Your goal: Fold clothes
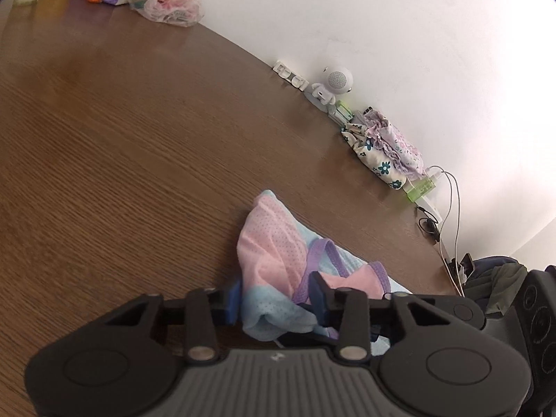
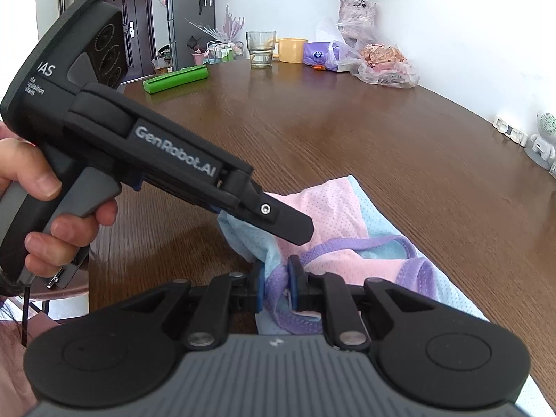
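Left wrist view: left hand-held gripper (image 1: 278,304) jaws partly apart, bunched pink-and-blue garment (image 1: 274,253) sitting between the pads; fabric fills the gap and touches both, looks pinched. Garment lies on the brown worktop (image 1: 121,139), near edge. Floral pouch (image 1: 378,149) and small white speaker (image 1: 335,81) sit along the wall, well apart.

Right wrist view: right hand-held gripper (image 2: 276,286) nearly closed, clamped on the garment's purple trim (image 2: 278,281). A hand (image 2: 52,208) holds the left unit, tip over the cloth. Glass (image 2: 260,48) at far side.
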